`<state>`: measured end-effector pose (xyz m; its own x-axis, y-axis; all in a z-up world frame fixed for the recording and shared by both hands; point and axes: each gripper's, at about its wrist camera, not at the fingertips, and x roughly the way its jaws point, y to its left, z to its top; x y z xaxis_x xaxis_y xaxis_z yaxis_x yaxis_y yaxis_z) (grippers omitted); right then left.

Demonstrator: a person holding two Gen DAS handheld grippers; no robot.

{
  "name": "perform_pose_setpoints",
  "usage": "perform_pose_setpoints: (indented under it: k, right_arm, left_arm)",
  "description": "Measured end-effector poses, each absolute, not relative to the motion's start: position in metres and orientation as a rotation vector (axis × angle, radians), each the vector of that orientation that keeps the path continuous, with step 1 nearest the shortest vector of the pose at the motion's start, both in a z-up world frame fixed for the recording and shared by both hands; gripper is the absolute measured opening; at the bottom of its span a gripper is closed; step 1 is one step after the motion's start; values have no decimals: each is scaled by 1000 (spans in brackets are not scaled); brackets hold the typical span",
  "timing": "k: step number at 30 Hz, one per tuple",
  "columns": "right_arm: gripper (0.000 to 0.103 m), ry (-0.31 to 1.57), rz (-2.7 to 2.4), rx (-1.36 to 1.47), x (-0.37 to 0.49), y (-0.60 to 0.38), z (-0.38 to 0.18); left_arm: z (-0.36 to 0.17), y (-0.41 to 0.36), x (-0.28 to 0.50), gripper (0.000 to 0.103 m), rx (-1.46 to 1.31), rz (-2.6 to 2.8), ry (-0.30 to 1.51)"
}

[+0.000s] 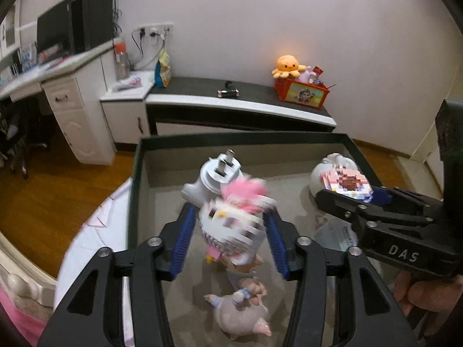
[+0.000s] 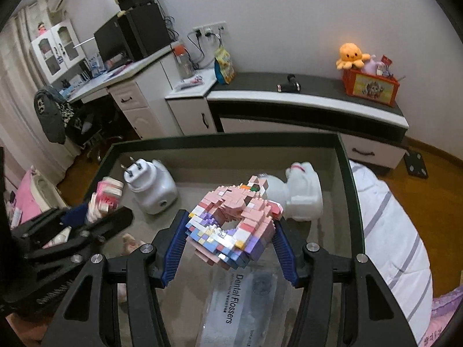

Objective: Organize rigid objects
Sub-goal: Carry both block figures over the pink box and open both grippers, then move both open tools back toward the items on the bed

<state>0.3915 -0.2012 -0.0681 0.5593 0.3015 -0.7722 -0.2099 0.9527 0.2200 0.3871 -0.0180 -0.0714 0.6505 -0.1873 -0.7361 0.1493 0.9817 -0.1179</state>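
Note:
A dark-rimmed box (image 1: pixel 139 156) (image 2: pixel 344 156) holds the objects. My left gripper (image 1: pixel 228 240) is shut on a white and pink block figure (image 1: pixel 234 217), held above the box floor; it shows blurred in the right wrist view (image 2: pixel 104 199). My right gripper (image 2: pixel 228 245) is shut on a pink and purple block model (image 2: pixel 234 225), also seen in the left wrist view (image 1: pixel 345 183). A white plug-shaped device (image 1: pixel 212 179) (image 2: pixel 150 188) and a white figurine (image 2: pixel 303 193) (image 1: pixel 319 170) lie in the box.
A small plush pig (image 1: pixel 240 315) and a clear bag of dental flossers (image 2: pixel 240 309) lie on the box floor. The box rests on a bed with a striped quilt (image 2: pixel 390 231). Behind are a low cabinet (image 2: pixel 303 101), a desk (image 2: pixel 130 72) and a red toy crate (image 2: pixel 370 85).

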Motion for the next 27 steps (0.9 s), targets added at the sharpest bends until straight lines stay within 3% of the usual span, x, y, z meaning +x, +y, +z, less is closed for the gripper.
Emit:
perform_pose_setpoints:
  k: [1,3,6,15,17,27]
  right_arm:
    - [76,924,299,106,390,-202,-66]
    - [85,910,260,94,389,-204,-60]
    - [85,907,248,131,380,-213,-56]
    - [87,833,162,190,337,-226,-31]
    - [103,812,160,196,323,-225,-24]
    - [103,718,185,174,255,-213,8]
  left_arm:
    - [-70,-18,386,79,-36,-175,836]
    - [-67,-13,383,87,-46,-158,822]
    - [-61,-6,373,96,-58,-143,809]
    - [-28,10,321,103,-87,-131,723]
    - [-20,13,306,103,-86,-131,704]
    - [6,17,240,103,-70,-119,638]
